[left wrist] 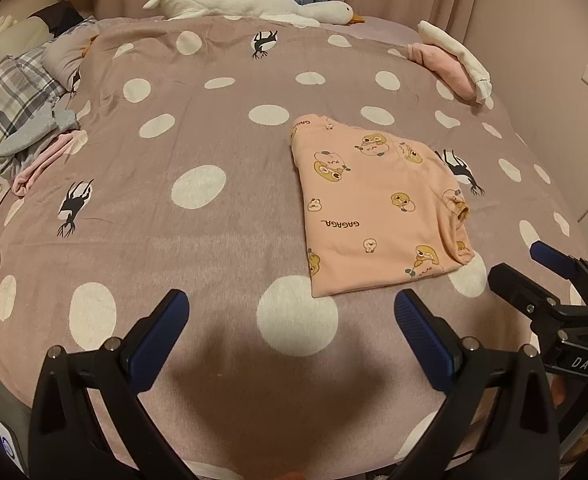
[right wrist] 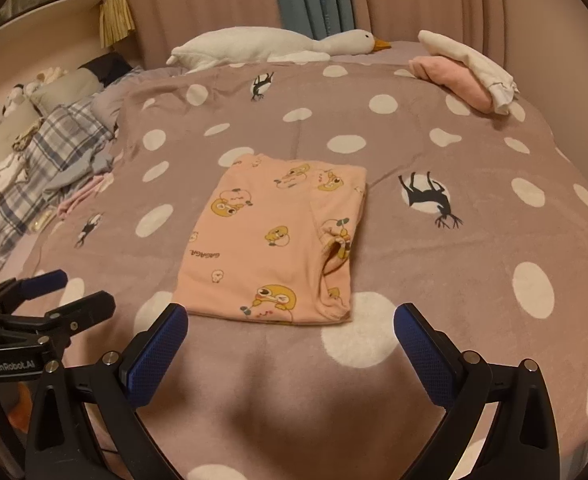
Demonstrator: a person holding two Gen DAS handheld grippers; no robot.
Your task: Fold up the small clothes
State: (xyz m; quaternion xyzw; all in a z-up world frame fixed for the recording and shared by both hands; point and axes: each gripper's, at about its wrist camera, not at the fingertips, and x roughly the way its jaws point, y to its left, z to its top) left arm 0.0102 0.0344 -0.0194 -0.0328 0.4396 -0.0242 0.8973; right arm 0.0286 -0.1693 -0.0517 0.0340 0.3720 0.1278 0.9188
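While both grippers hang above the near edge of the bed, neither one holds anything. The left gripper (left wrist: 291, 306) has its blue-padded jaws spread wide, with only bedspread between them, and the right gripper (right wrist: 289, 318) stands just as wide, also empty. In the left wrist view the right gripper shows at the right edge; in the right wrist view the left gripper shows at the lower left, so the two sit side by side.

A small peach garment (right wrist: 277, 240), printed with cartoon ducks and the word GAGAGA, lies folded into a neat rectangle on the bedspread (right wrist: 474, 272). It rests flat, apart from both grippers, just beyond the right gripper's fingertips and off to the right of the left gripper. A gathered cuff shows along its right side, tucked against the folded edge.

The bedspread is mauve with white dots and black deer figures. At the far side a white plush goose (right wrist: 277, 46) lies along the bed's edge in front of pink curtains. At the far right corner, a pink folded cloth (right wrist: 454, 80) has a white cloth (right wrist: 470, 64) laid on top of it. On the left, a heap of clothes (left wrist: 25, 120) in plaid, grey and pink lies rumpled, well apart from the peach garment.
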